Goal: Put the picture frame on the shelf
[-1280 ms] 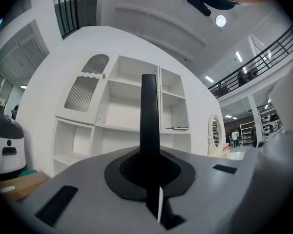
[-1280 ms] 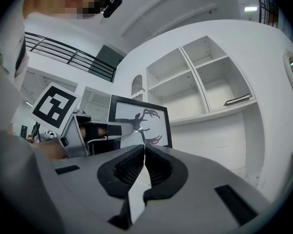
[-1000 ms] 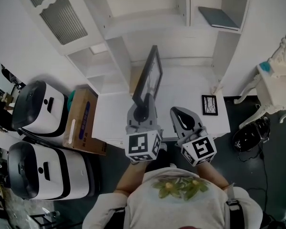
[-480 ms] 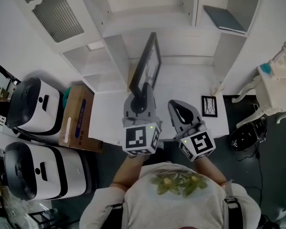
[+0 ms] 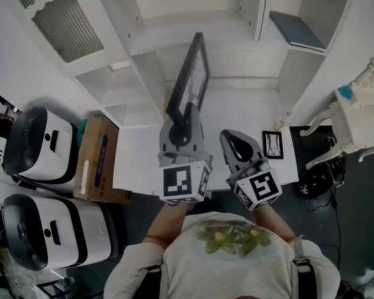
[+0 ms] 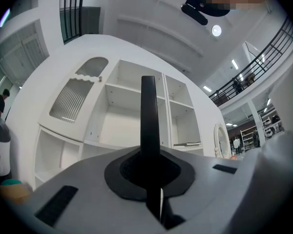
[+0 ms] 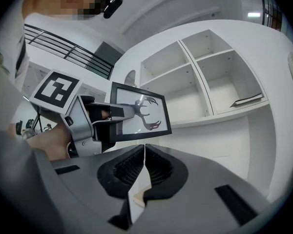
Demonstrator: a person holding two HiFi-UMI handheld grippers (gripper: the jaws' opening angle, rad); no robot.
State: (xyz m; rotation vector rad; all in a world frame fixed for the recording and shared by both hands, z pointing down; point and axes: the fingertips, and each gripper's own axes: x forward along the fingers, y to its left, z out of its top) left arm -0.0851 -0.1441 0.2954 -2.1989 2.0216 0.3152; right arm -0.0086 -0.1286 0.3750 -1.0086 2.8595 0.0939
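2 grippers appear in the head view, held over a white counter (image 5: 237, 108) that fronts a white shelf unit (image 5: 193, 23). The left gripper (image 5: 187, 120) is clamped on the lower edge of the picture frame (image 5: 191, 73), which stands upright and edge-on to the camera. It is clear of the counter and short of the open compartments. Judged: the low grip leaves most of the frame free ahead of the jaws, so it can be set into a compartment. The right gripper (image 5: 238, 147) sits just beside the left and carries nothing; judged to be standing by to steady. 1 small frame (image 5: 273, 144) lies flat on the counter near its right edge, 1 dark flat item (image 5: 297, 31) lies in a right-hand compartment, and 1 cardboard box (image 5: 96, 161) stands on the floor at left. Left gripper view: the jaws are nearly together, pads pressing both faces of the thin black picture frame (image 6: 148, 111). It rises straight up from between them with the shelf unit (image 6: 122, 116) beyond. Right gripper view: the jaws are closed on each other to a thin seam, nothing between them. Beyond them the left gripper (image 7: 118, 113) grasps the picture frame (image 7: 146, 113), its antler print facing this camera and slightly tilted, ahead of the shelf unit (image 7: 195, 82). The frame is not yet on any shelf.
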